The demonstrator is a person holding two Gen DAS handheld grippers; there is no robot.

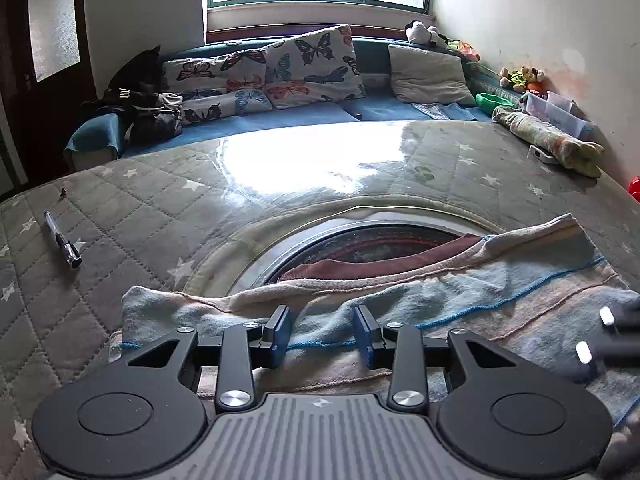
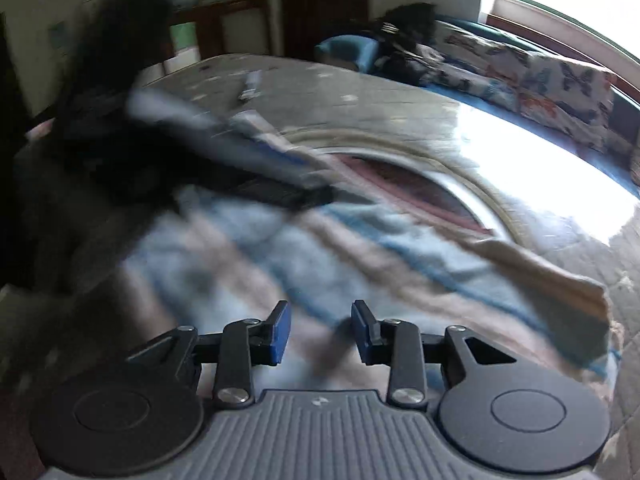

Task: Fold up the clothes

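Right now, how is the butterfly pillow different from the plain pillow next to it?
The butterfly pillow is covered in colourful butterflies; the plain pillow is beige all over, with no pattern. The butterfly pillow stands taller and more upright, while the plain pillow leans back lower. The butterfly pillow sits under the window's middle; the plain pillow is further right. Both rest on the blue sofa.

The garment was soft, nubbly knit cloth, matt, with stitched blue lines. Under it the table cover was quilted fabric beneath a glossy clear plastic sheet that glared at twelve o'clock. The left gripper showed matt black plastic arms, shiny metal rivets and blue rubbery-looking pads.
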